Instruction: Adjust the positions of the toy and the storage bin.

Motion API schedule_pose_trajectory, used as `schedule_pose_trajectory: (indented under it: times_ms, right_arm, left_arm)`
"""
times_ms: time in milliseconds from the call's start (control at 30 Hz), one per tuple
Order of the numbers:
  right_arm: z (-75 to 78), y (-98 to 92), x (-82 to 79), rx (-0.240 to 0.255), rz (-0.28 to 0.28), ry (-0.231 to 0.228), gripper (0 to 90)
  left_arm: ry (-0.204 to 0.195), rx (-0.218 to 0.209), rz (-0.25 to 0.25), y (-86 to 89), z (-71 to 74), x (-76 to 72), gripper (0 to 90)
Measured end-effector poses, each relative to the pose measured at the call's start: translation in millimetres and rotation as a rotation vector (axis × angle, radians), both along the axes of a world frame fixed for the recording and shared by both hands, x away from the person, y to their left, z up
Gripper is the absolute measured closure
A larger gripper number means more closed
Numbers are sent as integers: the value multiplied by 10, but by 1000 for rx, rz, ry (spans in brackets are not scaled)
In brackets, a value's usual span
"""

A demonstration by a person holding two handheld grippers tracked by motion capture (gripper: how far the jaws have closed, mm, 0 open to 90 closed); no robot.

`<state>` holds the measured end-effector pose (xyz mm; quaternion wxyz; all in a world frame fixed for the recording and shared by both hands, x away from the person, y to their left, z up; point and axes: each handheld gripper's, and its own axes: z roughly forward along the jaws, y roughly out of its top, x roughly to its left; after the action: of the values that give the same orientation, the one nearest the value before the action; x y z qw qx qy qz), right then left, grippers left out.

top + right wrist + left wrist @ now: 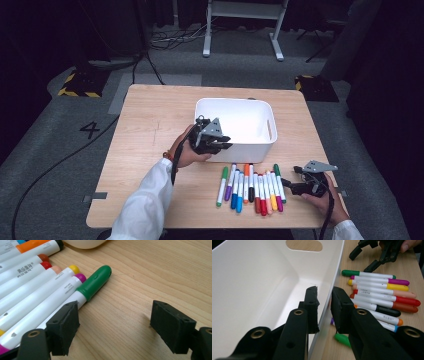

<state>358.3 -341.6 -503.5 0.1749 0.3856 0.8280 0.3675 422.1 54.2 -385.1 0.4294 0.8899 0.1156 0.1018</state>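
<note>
White plastic bin [240, 125] at worktop [150, 150] centre, markers [250, 190] along the near edge. Left gripper [324, 307]: jaws clamped on the bin's near wall. Right gripper [112, 325]: jaws released, beside the green-capped marker [93, 285].

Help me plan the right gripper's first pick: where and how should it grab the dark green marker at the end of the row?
Grip the dark green marker across its white barrel, just below the cap, dropping from above. It lies flat, outermost in the row: bare table on one side leaves room for one jaw; the magenta marker touches the other side, so it may be tight.
</note>
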Motion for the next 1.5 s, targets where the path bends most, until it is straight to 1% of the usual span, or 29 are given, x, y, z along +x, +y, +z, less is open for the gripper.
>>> schedule_pose_trajectory:
  times_ms: [33,67,100,133,167,200,233,267,300,400,500,533,567,633,667,700,733,767,800,833,867,900,933,1033,1100,1200,1233,1367,1500]
  right_arm:
    - [0,0,0,0,0,0,231]
    - [0,1,0,0,-1,1,230]
    - [0,2,-1,0,-3,0,230]
    - [0,2,-1,0,-3,0,230]
    - [0,2,-1,0,-3,0,230]
    - [0,1,1,0,-2,1,228]
    - [1,1,4,0,-1,2,226]
    - [1,0,5,0,0,2,226]
    - [1,0,5,0,0,2,226]
    - [2,2,4,-2,-3,3,225]
    - [18,3,10,-7,-9,19,235]
    - [22,1,15,0,-16,25,244]
    - [30,-4,34,8,-42,29,266]
    - [34,-5,40,9,-48,32,266]
    - [41,-4,45,12,-51,29,272]
    - [57,1,40,17,-56,19,308]
    - [71,6,33,20,-56,11,332]
    - [96,16,20,27,-46,0,357]
    - [137,49,-3,26,-44,-25,385]
    - [150,59,-6,29,-37,-30,404]
    - [163,73,-7,43,-28,-31,420]
    - [174,91,1,56,-23,-29,421]
    - [174,91,1,56,-23,-29,421]
    - [179,152,17,53,-17,-22,428]
    - [173,201,12,21,-9,-25,459]
    - [169,209,8,4,-5,-36,476]
    - [171,203,10,-1,-13,-41,497]
    - [148,142,31,49,-11,-13,493]
    - [144,144,31,38,-19,-12,474]
  left_arm:
    - [-6,-12,39,34,4,-24,682]
    - [-7,-23,91,88,28,-67,561]
    - [4,-65,118,206,78,-148,391]
    - [5,-88,120,281,106,-209,377]
    - [5,-88,120,281,106,-209,328]
    - [-10,-98,130,366,128,-299,328]
    - [-11,-93,126,416,136,-353,257]
    - [-32,-76,126,527,143,-509,240]
    - [-32,-76,126,527,143,-509,222]
    - [-43,-77,115,660,101,-754,215]
    - [-30,-47,127,740,-43,-918,215]
    - [-22,-23,146,746,-130,-957,214]
    - [-10,-1,161,736,-207,-975,208]
    - [14,24,162,716,-355,-994,208]
    - [38,26,168,702,-472,-988,209]
    - [57,25,176,695,-547,-977,209]
    - [89,39,183,675,-676,-948,211]
    - [100,56,186,659,-751,-932,217]
    - [119,87,192,612,-923,-895,226]
    - [119,87,192,612,-923,-895,228]
    - [127,87,194,585,-981,-880,231]
    - [136,106,186,499,-1053,-850,231]
    - [136,106,186,499,-1053,-850,231]
    - [148,134,147,339,-1126,-832,230]
    - [148,131,124,260,-1146,-844,209]
    - [159,127,101,159,-1157,-858,203]
    - [157,124,100,128,-1163,-855,195]
    - [159,114,103,71,-1175,-852,167]
    - [156,122,118,30,-1172,-832,157]
